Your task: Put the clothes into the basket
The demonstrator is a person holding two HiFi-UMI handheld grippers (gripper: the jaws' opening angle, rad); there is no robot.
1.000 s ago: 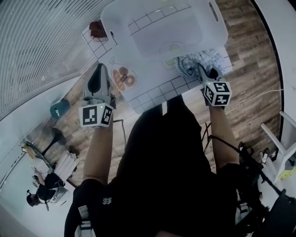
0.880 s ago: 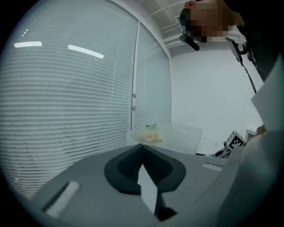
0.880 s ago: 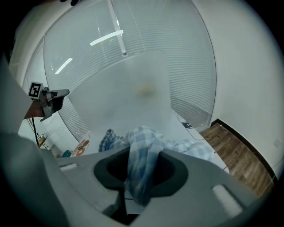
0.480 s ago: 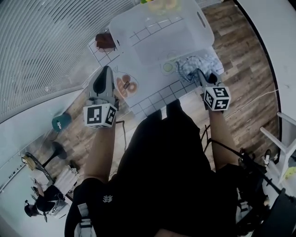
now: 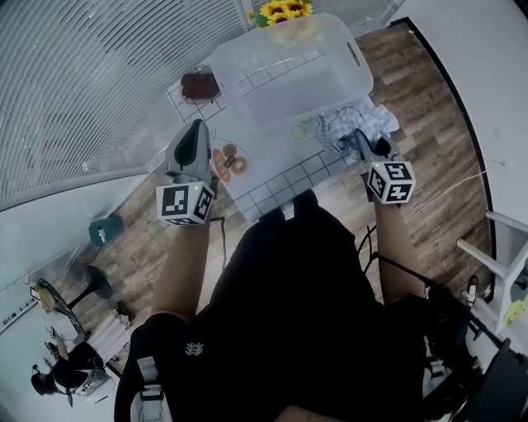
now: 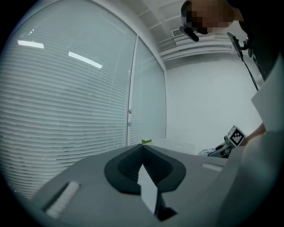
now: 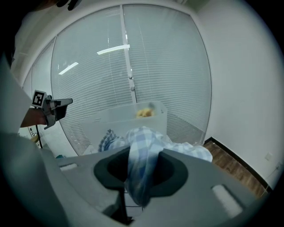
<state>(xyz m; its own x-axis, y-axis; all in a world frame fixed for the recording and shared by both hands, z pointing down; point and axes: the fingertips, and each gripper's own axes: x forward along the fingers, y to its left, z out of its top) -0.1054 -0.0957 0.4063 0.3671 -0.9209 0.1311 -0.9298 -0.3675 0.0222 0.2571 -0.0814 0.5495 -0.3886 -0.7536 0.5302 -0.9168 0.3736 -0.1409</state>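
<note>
A blue checked cloth (image 5: 356,124) hangs bunched beside the near right corner of the translucent white basket (image 5: 289,70). My right gripper (image 5: 360,138) is shut on it. In the right gripper view the cloth (image 7: 177,148) runs down between the jaws of that gripper (image 7: 142,153), with the basket (image 7: 120,117) just beyond. My left gripper (image 5: 196,128) is held over the table's left part, above a plate, with its jaws together and nothing in them. In the left gripper view its tips (image 6: 143,145) meet against the blinds.
A plate of doughnuts (image 5: 228,161) sits on the white tiled table (image 5: 276,177) under the left gripper. A brown object (image 5: 200,85) lies at the far left, and sunflowers (image 5: 280,10) stand behind the basket. Wooden floor surrounds the table.
Both grippers have risen, the right one more, and the checked cloth has come up with it. The left gripper stays shut with nothing in it.
</note>
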